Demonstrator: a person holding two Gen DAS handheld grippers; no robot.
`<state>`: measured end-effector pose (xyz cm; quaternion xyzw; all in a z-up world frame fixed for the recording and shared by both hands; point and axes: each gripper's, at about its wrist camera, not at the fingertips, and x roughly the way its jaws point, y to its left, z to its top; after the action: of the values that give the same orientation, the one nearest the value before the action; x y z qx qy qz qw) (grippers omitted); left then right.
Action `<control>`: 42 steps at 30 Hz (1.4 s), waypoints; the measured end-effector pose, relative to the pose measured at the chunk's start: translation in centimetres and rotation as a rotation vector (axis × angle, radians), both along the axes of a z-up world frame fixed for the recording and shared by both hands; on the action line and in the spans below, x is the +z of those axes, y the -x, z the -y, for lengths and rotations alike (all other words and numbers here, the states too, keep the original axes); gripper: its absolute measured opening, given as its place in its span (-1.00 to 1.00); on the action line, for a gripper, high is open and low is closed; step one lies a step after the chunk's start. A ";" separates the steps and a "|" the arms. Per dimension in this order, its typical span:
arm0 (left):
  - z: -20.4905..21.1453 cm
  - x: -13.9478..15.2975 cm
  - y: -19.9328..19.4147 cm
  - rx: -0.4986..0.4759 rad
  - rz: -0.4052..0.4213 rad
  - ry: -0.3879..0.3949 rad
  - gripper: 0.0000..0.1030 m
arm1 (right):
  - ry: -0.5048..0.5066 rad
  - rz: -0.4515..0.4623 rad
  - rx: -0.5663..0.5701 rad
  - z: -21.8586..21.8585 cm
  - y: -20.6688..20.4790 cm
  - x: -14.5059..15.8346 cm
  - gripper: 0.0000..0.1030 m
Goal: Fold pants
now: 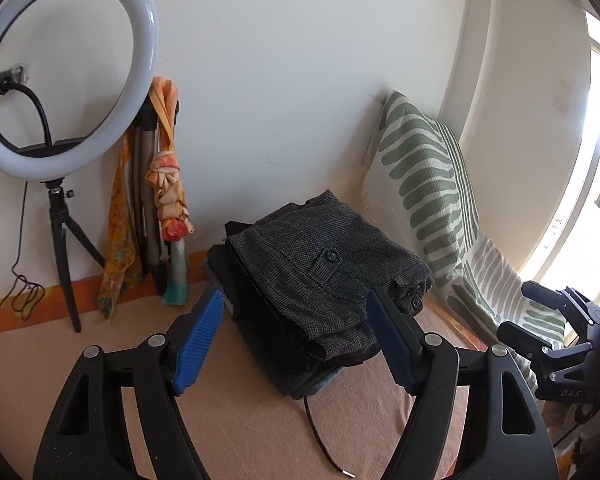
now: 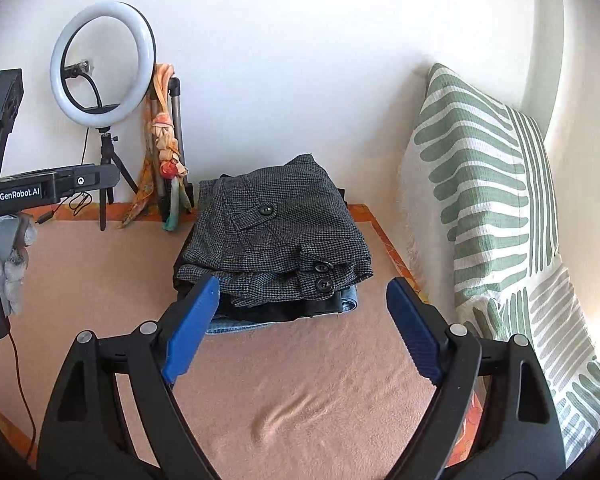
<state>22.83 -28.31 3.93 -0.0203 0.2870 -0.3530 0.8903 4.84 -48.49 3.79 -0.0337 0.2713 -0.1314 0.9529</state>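
Note:
Folded grey houndstooth pants (image 1: 320,268) (image 2: 275,232) with black buttons lie on top of a stack of folded dark and blue-denim clothes near the back wall. My left gripper (image 1: 295,300) is open, its blue pads in front of the stack with nothing between them. My right gripper (image 2: 304,284) is open wide, short of the stack's near edge and holding nothing. The right gripper's black body (image 1: 556,336) shows at the right edge of the left wrist view. The left one, with a gloved hand (image 2: 11,268) on it, shows at the left of the right wrist view.
A peach blanket (image 2: 300,392) with an orange border covers the surface. A ring light on a tripod (image 1: 59,64) (image 2: 103,64) and orange scarves (image 1: 167,184) stand at the back left. A green-striped pillow (image 2: 492,208) leans on the right wall. A black drawstring (image 1: 320,436) trails from the stack.

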 end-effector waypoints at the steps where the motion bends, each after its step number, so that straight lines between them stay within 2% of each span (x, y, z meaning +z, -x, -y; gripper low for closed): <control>1: -0.5 0.2 0.6 0.001 -0.004 0.015 0.47 | 0.007 0.009 0.002 -0.6 0.5 0.2 0.89; 4: -1.7 0.6 2.5 0.006 -0.004 0.032 0.58 | 0.033 0.036 0.010 -2.4 2.1 0.6 0.95; 10: -3.9 0.5 6.4 0.068 0.016 0.015 0.61 | 0.040 0.061 0.020 -5.0 4.7 0.3 1.00; 16: -5.5 -0.8 9.9 0.065 0.000 0.015 0.62 | 0.034 0.056 0.039 -7.1 6.8 -0.8 1.00; 24: -7.4 -2.2 14.3 0.152 0.082 -0.067 0.64 | 0.006 0.056 0.052 -8.9 8.3 -2.6 1.00; 33: -8.2 -3.3 16.8 0.168 0.144 -0.124 0.81 | -0.068 0.066 0.048 -9.4 8.8 -4.7 1.00; 36: -8.0 -3.5 17.4 0.178 0.167 -0.150 0.94 | -0.070 0.061 0.048 -9.5 8.8 -5.4 1.00; 39: -7.9 -3.9 17.6 0.157 0.148 -0.145 0.98 | -0.070 0.061 0.040 -9.6 8.7 -6.1 1.00; 42: -7.7 -4.5 17.8 0.168 0.134 -0.177 0.99 | -0.076 0.058 0.035 -9.6 8.6 -6.6 1.00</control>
<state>5.07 -20.60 -0.57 0.0582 0.2542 -0.2510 0.9322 -3.76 -38.88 -2.77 0.0016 0.2475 -0.1054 0.9631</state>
